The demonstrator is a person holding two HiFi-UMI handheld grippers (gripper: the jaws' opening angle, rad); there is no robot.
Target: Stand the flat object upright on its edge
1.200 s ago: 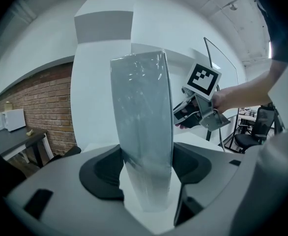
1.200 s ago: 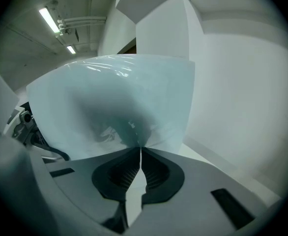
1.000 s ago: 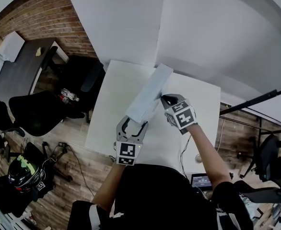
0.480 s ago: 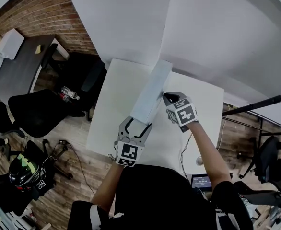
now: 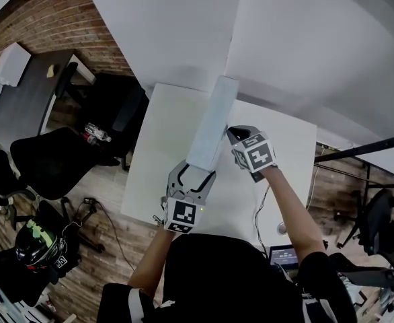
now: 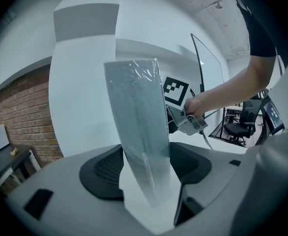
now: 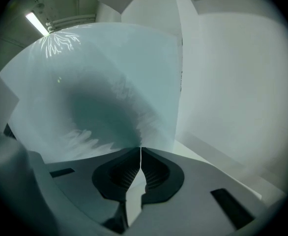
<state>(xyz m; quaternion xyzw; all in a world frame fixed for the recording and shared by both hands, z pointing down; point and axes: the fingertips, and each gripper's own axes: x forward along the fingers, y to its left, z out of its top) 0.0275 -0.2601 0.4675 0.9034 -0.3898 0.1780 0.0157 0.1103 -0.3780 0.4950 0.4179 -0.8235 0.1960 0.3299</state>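
Head view: flat panel (image 5: 212, 123) on edge, left tongs (image 5: 195, 171) straddling.

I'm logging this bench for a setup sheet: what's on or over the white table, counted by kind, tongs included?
Flat wrapped panel: 1
Tongs: 2, the left tongs and the right tongs
Total: 3

Plastic-wrapped flat object (image 6: 136, 127) rises between left gripper (image 6: 145, 173) jaws; jaws apart, not pressing; right gripper (image 6: 174, 124) at its far side.
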